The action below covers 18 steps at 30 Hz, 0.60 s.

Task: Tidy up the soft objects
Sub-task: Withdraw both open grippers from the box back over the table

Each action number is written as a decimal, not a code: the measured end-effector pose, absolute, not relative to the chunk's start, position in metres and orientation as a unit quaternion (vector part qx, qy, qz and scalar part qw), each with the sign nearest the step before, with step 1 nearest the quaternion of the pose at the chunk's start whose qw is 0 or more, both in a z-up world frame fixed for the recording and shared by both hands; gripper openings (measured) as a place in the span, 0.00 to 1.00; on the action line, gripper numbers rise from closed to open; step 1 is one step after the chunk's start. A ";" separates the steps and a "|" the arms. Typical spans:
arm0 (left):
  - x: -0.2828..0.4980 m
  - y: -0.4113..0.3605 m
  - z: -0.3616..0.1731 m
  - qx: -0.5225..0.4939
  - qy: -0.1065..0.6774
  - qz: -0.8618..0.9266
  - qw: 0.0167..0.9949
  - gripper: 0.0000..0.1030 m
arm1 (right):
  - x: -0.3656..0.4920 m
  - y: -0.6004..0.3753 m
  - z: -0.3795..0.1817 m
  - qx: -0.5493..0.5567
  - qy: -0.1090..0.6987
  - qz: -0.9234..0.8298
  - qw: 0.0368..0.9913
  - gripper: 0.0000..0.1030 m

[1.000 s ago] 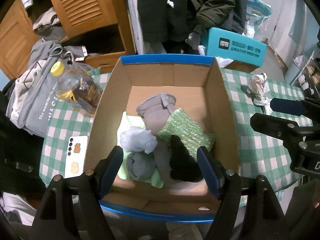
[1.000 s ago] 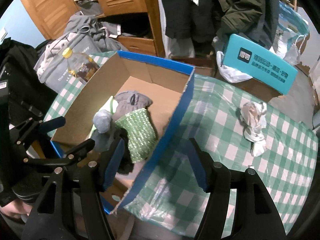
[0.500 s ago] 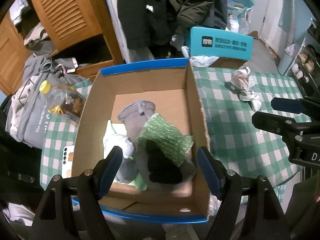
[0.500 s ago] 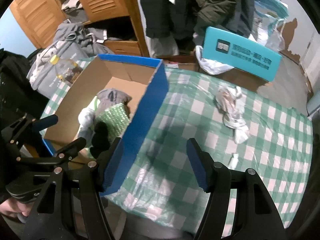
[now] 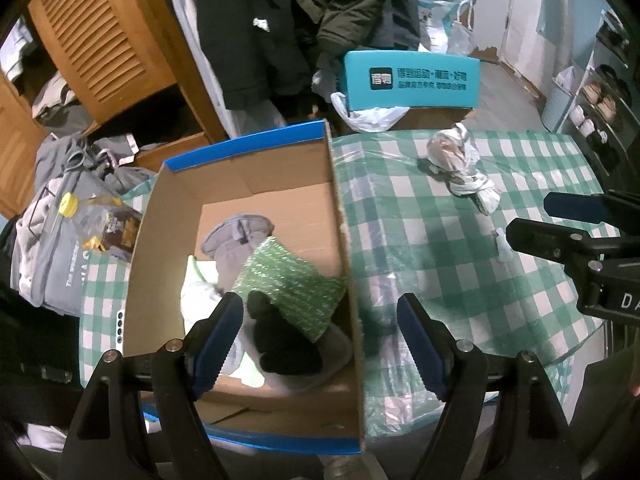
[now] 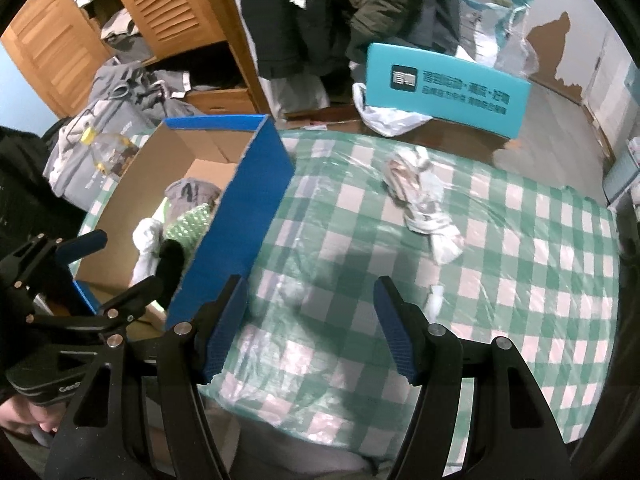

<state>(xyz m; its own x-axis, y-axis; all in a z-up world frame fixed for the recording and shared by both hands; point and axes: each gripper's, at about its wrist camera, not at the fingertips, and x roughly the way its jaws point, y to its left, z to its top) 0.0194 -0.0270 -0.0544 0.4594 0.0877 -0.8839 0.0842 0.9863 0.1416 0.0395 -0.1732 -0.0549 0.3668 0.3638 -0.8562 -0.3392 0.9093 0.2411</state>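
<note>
A: Far left first: heaped grey clothing (image 5: 52, 236) and a yellow-capped bottle (image 5: 94, 220) beside the cardboard box (image 5: 248, 168). Inside, packed close: a grey item (image 5: 236, 236), a green knitted piece (image 5: 292, 284) partly over it, something black (image 5: 280, 344) nearest, pale fabric (image 5: 200, 296) at the left wall.

B: And the left gripper (image 5: 320, 344)?

A: Released, nothing between the pads, straddling the box's right wall (one finger over the contents, the other over the checked tablecloth (image 5: 440, 248)).

B: Further right?

A: A crumpled whitish bundle (image 6: 420, 200) lying alone on the cloth, well apart from the box, toward the far side. Looks like twisted pale fabric with brownish patches, lumpy, a tail trailing nearward. Probably the last soft thing left out.

B: Right gripper (image 6: 312, 328)?

A: Also spread, empty, over bare cloth, nearer than the bundle and left of it.

B: Best way to take it?

A: Reach farther and rightward, come down over the thick middle rather than the loose tail, close firmly (soft stuff squashes and slips). Worth watching the plastic film over the cloth, likely to get pinched too. Then lift clear of the blue box edge (image 6: 256, 184) and drop into the open space at the far end.
</note>
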 end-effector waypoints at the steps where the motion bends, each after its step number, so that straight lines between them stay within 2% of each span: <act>1: 0.020 -0.029 -0.055 0.084 0.520 -0.001 0.850 0.78 | 0.039 -0.177 -0.056 0.014 0.521 0.210 0.827 0.65; 18: 0.034 -0.082 -0.071 0.100 0.540 -0.029 0.835 0.79 | 0.043 -0.241 -0.078 0.046 0.535 0.162 0.828 0.65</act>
